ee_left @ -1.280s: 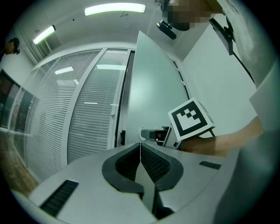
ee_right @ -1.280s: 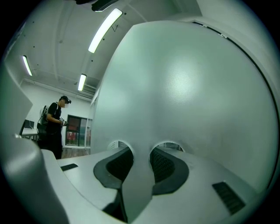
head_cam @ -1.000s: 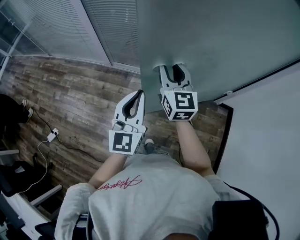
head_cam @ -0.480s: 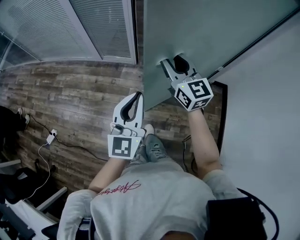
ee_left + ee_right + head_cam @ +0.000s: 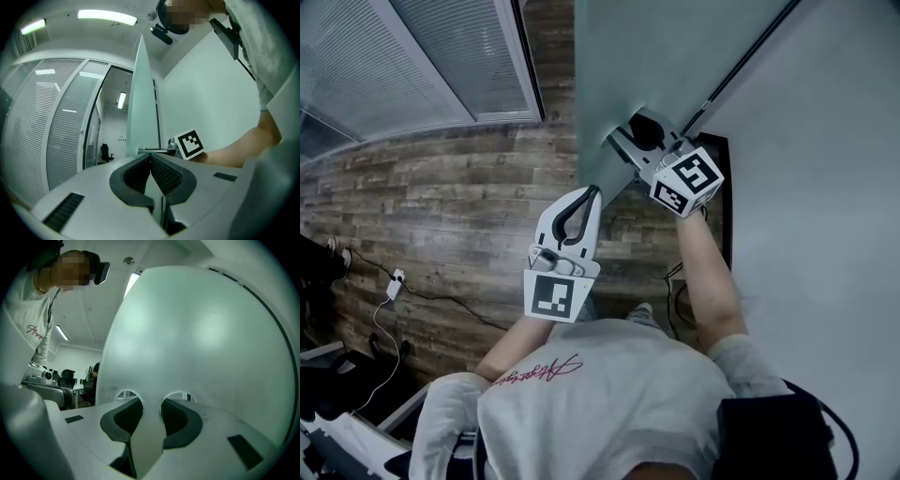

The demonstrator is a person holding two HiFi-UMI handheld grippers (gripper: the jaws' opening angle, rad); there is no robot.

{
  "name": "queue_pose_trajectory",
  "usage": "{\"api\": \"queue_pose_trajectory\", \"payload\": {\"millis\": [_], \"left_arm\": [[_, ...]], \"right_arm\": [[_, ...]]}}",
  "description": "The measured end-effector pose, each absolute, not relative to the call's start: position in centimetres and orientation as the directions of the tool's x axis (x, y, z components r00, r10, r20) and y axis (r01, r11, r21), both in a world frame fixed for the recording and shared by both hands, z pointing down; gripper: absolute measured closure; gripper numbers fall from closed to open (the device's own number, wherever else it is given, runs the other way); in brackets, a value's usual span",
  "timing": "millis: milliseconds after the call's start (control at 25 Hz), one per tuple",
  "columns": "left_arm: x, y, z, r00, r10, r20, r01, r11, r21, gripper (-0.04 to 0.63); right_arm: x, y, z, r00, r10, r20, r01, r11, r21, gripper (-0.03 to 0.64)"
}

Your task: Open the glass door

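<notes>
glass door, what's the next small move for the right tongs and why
Probably swing the glass door a little wider with the right tongs. They are clamped on its handle, and the left gripper view shows only a partial opening beside the door's free edge. The left tongs are shut and empty, so they can't help.

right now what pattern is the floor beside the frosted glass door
Brown weathered wood-plank floor, best in the head view.
</notes>
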State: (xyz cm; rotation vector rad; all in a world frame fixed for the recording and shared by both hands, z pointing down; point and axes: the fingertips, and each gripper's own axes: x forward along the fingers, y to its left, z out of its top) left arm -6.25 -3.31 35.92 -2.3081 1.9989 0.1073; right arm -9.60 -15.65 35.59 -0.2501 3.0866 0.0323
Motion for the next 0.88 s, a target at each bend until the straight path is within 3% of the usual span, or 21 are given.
{"api": "queue_pose_trajectory", "payload": {"millis": [480,880], "left_arm": [[7.5,-1.6,36.8,0.220,-0.971,-0.097,-0.975,-0.220,-0.006,0.578],[19.5,-2.3,38.3,0.348,-0.933,-0.094,-0.938,-0.347,-0.030,0.578]], "right_arm": [[-0.1,-11.7,36.3,-1.000,0.010,-0.019,0.009,0.999,0.041,0.492],[10.3,-10.5,38.1,-0.985,0.156,-0.067,0.154,0.987,0.036,0.491]]}}
